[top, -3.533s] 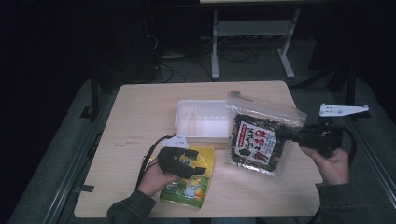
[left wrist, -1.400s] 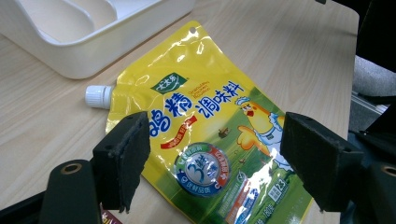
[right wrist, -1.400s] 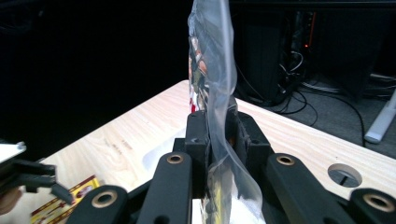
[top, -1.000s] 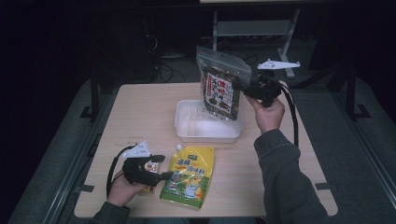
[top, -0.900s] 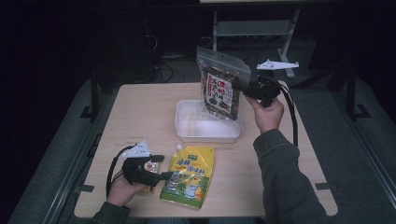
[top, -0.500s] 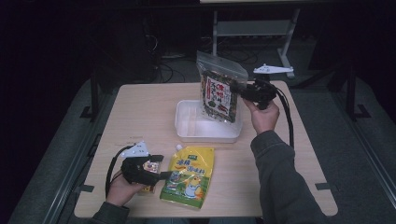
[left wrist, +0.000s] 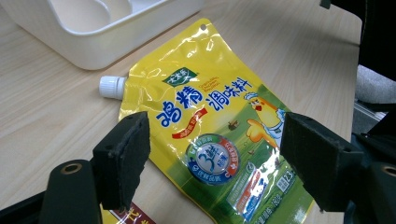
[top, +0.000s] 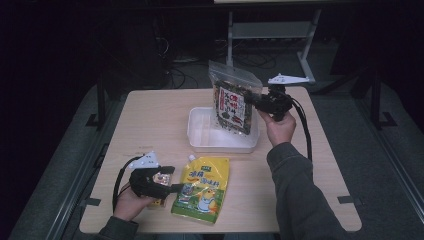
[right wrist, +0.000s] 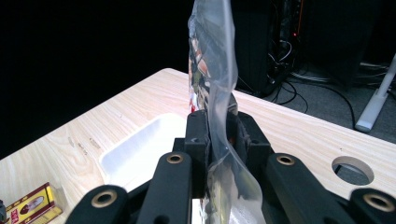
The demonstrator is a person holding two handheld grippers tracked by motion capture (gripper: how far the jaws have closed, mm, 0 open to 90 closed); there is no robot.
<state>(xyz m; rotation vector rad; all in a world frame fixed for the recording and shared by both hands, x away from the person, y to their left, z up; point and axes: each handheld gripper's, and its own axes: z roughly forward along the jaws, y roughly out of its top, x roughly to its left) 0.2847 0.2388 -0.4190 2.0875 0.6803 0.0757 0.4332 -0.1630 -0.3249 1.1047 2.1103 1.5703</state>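
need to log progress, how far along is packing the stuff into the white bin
Done: nothing lies in the white bin so far. In hand: the right gripper is shut on the seaweed bag, holding it upright over the bin. Left: lowering and releasing it, then the yellow pouch, flat on the table with the left gripper open over it, and a small red box.

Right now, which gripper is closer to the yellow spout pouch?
Left. The left gripper sits open at the yellow pouch, jaws either side of it. The right gripper holds the seaweed bag over the white tray.
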